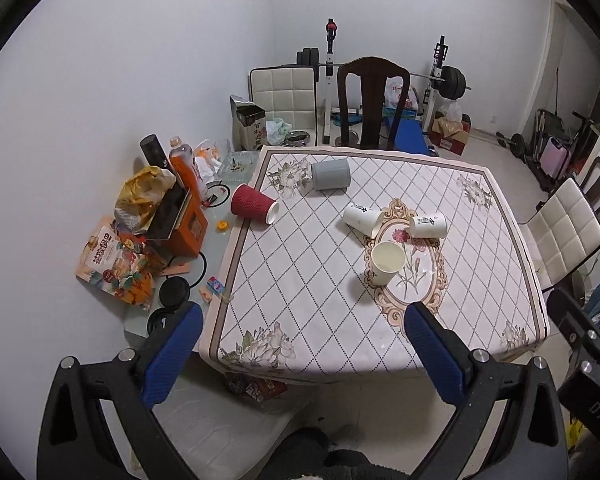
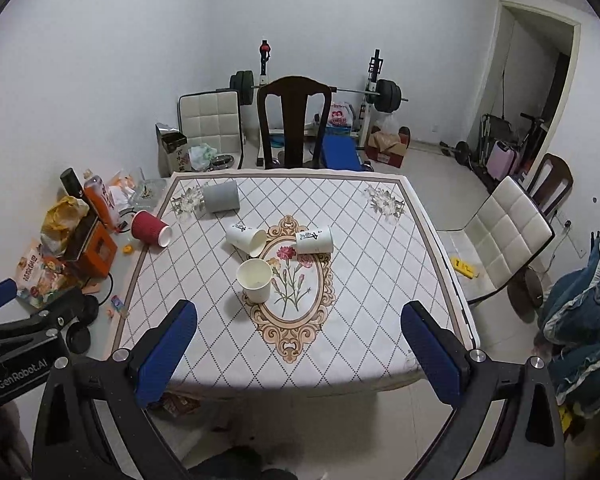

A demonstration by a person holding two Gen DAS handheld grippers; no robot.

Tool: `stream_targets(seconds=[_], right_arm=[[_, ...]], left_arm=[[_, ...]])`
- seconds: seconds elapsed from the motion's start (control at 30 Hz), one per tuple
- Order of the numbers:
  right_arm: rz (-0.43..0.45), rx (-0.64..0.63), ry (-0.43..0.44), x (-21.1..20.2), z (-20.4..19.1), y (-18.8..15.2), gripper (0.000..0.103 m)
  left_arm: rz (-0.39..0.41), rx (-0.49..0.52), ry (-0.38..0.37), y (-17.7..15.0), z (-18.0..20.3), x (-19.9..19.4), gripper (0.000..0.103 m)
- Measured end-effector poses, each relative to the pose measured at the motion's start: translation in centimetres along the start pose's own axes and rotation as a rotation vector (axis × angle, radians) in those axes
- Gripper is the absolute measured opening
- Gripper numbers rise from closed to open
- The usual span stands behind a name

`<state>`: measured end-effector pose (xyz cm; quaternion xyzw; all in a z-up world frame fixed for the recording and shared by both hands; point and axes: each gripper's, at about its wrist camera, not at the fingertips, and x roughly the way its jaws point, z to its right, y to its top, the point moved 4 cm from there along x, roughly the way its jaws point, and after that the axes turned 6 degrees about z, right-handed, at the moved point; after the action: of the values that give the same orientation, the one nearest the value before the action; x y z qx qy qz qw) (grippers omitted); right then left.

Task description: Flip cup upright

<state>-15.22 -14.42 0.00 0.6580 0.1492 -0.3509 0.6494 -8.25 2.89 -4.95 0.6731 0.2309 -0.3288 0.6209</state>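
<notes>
White-walled room, weight bench and dark wooden chair (image 2: pixel 294 120) at back; square table (image 2: pixel 380 320) under quilted diamond-pattern cloth with floral medallion at centre. Five cups on the cloth. One cream paper cup (image 2: pixel 255 280) upright, mouth up, at the medallion's left edge, nearest the camera. Four on their sides: white printed cup (image 2: pixel 245 238) just behind the upright one, mouth toward centre; second white printed cup (image 2: pixel 315 241) to its right at the medallion's top, apart from the first; grey cup (image 2: pixel 221 197) near the far left corner; red ribbed cup (image 2: pixel 150 228) at the left edge, partly overhanging the cloth border. Same layout in left wrist view: upright cup (image 1: pixel 387 266), two white ones (image 1: pixel 361 218) (image 1: pixel 428 225), grey (image 1: pixel 330 174), red (image 1: pixel 254 209). Clutter of bags, boxes and a bottle on the glass strip left of the cloth. Left gripper (image 1: pixel 304 354) spread wide, nothing between the blue pads, held back off the near table edge. Right gripper (image 2: pixel 298 354) likewise wide apart and empty, also short of the table. No contact with any cup. Judged progress: one of five standing, possibly done; four left to right, none yet approached. Nearest candidates likely the two white cups by the medallion.
</notes>
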Motion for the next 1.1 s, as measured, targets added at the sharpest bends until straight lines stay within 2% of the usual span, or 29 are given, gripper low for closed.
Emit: stream_targets(seconds=[0.33, 0.53, 1.1], right_arm=[[-0.003, 0.006, 0.012, -1.0, 0.3, -0.2, 0.103], [-0.030, -0.006, 0.041, -0.4, 0.2, -0.5, 0.103], [-0.049, -0.019, 0.041, 0.3, 0.2, -1.0, 0.103]], left_arm=[[0.010, 0.004, 0.020, -0.2, -0.1, -1.0, 0.103], [0.014, 0.009, 0.037, -0.3, -0.1, -1.1, 0.103], [-0.004, -0.002, 0.037, -0.5, -0.1, -0.8, 0.103]])
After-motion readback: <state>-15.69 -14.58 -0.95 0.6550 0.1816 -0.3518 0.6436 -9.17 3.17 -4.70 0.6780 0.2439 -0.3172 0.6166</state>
